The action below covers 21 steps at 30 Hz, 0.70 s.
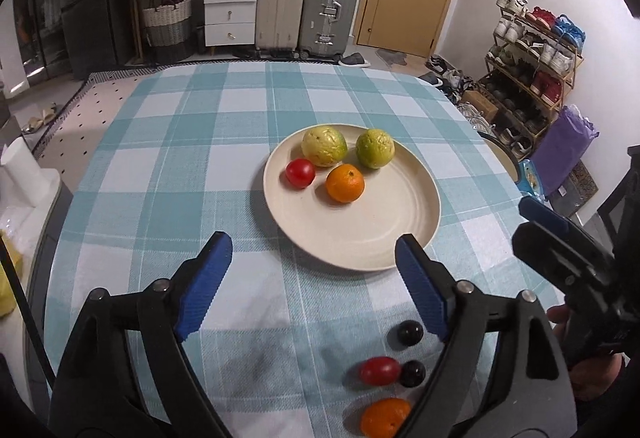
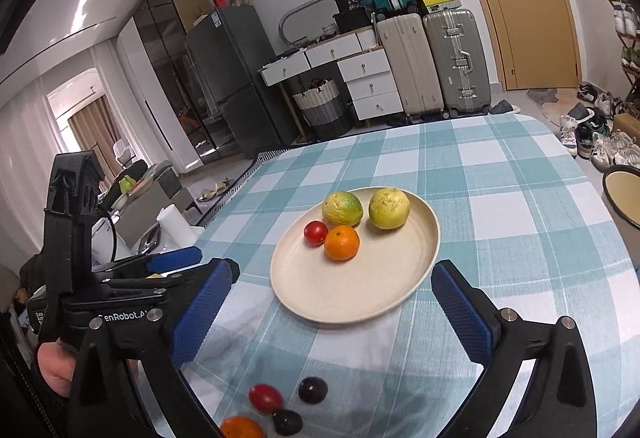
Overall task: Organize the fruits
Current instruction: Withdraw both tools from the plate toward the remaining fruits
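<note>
Above the near edge of the table point(image 1: 168, 126), the left gripper point(image 1: 308, 286) is held with its blue pads spread wide, and nothing is seen between them. The right gripper point(image 2: 332, 314) is spread wide as well and is also empty. In the left wrist view, the right gripper is seen at the right edge, with a hand point(image 1: 588, 378) on its handle.

Just beyond both grippers, a cream plate point(image 2: 344, 302) is placed on the checked cloth, near the middle of the table. On its far half four fruits are gathered: two yellow-green round fruits point(image 2: 343, 208) side by side, a small red tomato point(image 2: 315, 233) and an orange point(image 2: 341, 242) which appear to touch one another.

At the near edge of the table, off the plate, five small fruits are left: two dark round ones point(image 2: 313, 390), perhaps grapes, a red oval tomato point(image 2: 265, 397) and a second orange point(image 1: 385, 416), partly cut by the picture border.
</note>
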Tool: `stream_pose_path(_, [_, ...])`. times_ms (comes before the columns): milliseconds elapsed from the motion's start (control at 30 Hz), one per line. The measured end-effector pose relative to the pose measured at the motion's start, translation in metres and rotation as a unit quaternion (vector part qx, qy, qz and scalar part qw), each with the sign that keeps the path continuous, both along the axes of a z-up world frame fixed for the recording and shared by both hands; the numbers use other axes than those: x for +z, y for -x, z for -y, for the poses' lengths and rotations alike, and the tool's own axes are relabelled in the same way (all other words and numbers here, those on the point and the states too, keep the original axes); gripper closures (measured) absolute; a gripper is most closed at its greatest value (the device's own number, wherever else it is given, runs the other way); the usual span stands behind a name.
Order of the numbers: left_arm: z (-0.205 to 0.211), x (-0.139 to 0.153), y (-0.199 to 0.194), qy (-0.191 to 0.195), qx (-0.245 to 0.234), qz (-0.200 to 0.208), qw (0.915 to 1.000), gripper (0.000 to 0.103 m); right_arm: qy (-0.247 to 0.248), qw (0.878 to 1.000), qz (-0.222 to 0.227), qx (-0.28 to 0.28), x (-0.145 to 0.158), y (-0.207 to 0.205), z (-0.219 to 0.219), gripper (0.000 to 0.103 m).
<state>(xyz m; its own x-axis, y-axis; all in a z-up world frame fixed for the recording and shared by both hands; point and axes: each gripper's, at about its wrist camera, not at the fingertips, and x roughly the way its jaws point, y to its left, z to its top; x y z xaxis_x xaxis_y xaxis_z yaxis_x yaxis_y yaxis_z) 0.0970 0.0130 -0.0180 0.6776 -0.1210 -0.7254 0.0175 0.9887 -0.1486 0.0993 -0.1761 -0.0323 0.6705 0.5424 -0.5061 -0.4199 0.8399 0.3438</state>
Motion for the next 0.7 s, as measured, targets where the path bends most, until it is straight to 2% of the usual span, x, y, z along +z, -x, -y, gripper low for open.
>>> stream_pose_path(233, [0.002,-0.001,0.021,-0.005,0.003,0.0,1.0,0.016,0.003,1.0,0.019,-0.008,0.003,0.022,0.004,0.0])
stream_pose_path(367, [0.002,0.0,0.034,-0.009,0.009,0.009,0.9999,0.002,0.007,0.999,0.032,-0.009,0.006,0.035,0.005,0.0])
stream_pose_path(533, [0.003,0.001,0.048,-0.012,0.008,0.015,0.9998,0.001,0.011,0.999,0.038,-0.011,0.006,0.047,0.007,0.0])
stream_pose_path(700, [0.004,-0.005,0.057,-0.007,0.001,0.004,1.0,0.001,0.008,0.999,0.038,-0.012,0.001,0.058,0.01,0.0])
